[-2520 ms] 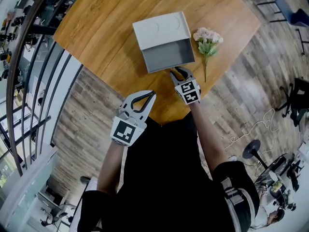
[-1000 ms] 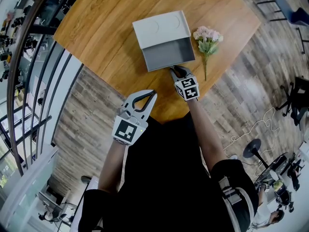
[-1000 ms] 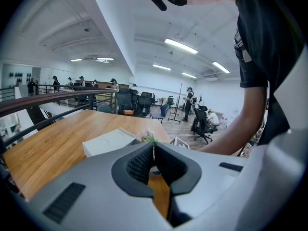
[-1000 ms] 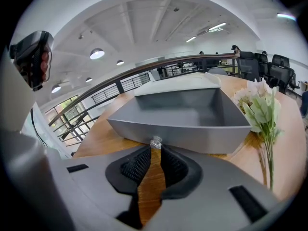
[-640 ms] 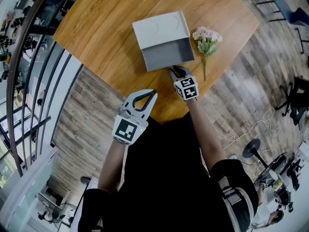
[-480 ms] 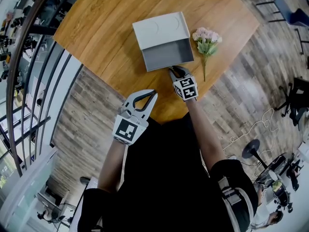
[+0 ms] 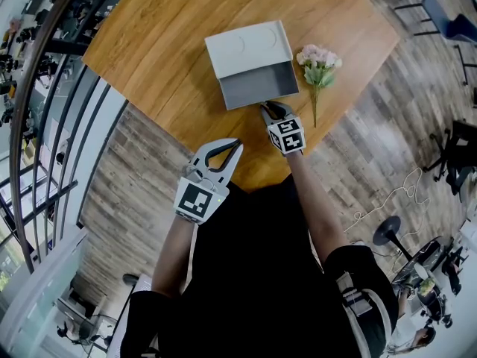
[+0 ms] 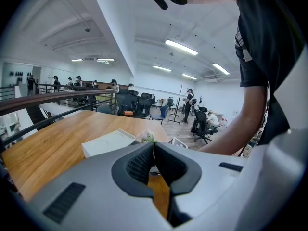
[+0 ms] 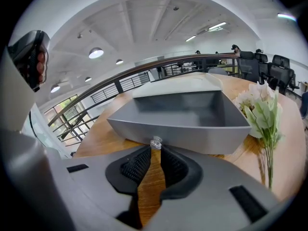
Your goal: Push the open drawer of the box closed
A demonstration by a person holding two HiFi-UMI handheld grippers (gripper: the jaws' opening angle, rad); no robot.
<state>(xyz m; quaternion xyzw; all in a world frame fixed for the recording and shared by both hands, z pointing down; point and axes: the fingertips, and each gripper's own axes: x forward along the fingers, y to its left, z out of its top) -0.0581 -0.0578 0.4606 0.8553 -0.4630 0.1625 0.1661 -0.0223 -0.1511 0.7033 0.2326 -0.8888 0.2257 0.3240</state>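
Note:
A white box (image 7: 246, 45) lies on the round wooden table (image 7: 164, 43), and its grey drawer (image 7: 258, 85) is pulled out toward me. In the right gripper view the drawer front (image 9: 192, 134) fills the middle, with a small clear knob (image 9: 156, 142) on it. My right gripper (image 7: 269, 110) has its jaws almost together, with a thin slit between them. Its tips rest against that knob, and nothing is held. My left gripper (image 7: 226, 148) hangs shut and empty over the near table edge, well short of the box (image 8: 108, 142).
A bunch of pale pink flowers (image 7: 319, 60) lies just right of the drawer, stems toward me, and shows close at the right of the right gripper view (image 9: 262, 109). A railing (image 7: 45, 88) runs along the left. Plank floor surrounds the table.
My right gripper has crept forward until its tips are at the drawer front. The drawer looks as far out as before. The left gripper has stayed put.

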